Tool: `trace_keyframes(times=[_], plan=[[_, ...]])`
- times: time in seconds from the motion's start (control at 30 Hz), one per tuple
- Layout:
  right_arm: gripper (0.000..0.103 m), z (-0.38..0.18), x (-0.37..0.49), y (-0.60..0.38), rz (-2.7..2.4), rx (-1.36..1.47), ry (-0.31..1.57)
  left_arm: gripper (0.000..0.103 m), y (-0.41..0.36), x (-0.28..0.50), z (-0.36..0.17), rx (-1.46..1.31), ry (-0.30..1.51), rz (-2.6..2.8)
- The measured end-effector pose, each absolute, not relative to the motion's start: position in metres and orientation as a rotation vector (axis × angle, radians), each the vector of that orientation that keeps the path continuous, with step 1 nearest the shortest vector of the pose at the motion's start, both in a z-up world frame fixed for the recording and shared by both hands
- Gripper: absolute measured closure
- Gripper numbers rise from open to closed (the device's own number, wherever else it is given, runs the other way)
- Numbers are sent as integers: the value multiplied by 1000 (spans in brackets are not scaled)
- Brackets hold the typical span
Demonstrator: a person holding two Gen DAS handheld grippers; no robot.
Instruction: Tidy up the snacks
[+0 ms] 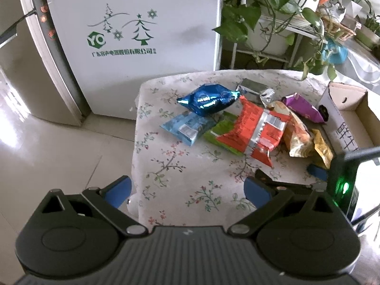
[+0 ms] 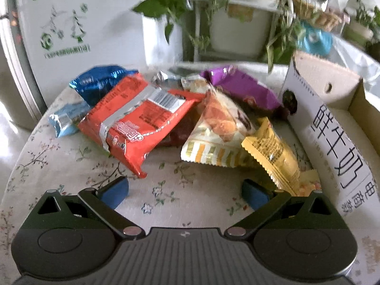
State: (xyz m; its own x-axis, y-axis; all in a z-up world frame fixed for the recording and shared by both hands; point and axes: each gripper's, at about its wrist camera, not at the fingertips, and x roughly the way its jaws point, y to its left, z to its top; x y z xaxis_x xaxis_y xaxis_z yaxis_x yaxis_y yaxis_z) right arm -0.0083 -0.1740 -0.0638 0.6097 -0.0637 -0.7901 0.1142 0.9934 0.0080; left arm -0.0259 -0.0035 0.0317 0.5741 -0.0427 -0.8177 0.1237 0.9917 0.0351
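Several snack packets lie in a loose pile on a floral tablecloth (image 1: 180, 166): a shiny blue foil pack (image 1: 209, 98), a light blue pack (image 1: 187, 128), a green pack (image 1: 220, 133) under a red pack (image 1: 256, 130), a striped cream-orange pack (image 1: 296, 135), a yellow pack (image 1: 323, 148) and a purple pack (image 1: 302, 108). My left gripper (image 1: 187, 188) is open above the table's near left part, short of the pile. My right gripper (image 2: 185, 193) is open just in front of the red pack (image 2: 140, 121), the striped pack (image 2: 213, 137) and the yellow pack (image 2: 273, 152), holding nothing.
An open cardboard box (image 2: 332, 128) with black characters on its white side stands at the table's right edge. A white cabinet (image 1: 142, 35) stands behind the table, a plant stand (image 1: 273, 23) with trailing leaves at the back right. Tiled floor (image 1: 59, 130) lies left.
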Motion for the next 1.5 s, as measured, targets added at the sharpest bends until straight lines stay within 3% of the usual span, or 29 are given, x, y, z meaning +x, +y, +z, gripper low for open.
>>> trace_keyframes(times=[0.17,0.33,0.67,1.5], plan=[[0,-52,2,-169,-171,59,1031,3,1,-23,35,97,943,-55],[0,-28,7,-164,-265,-73,993,3,5,-20,36,77,937,-21],[0,30,-1,-176,-199,-33,916,3,0,-4,46,71,916,-9],[0,52,6,-212,-188,272,975,2,-15,38,43,122,1022,-33]])
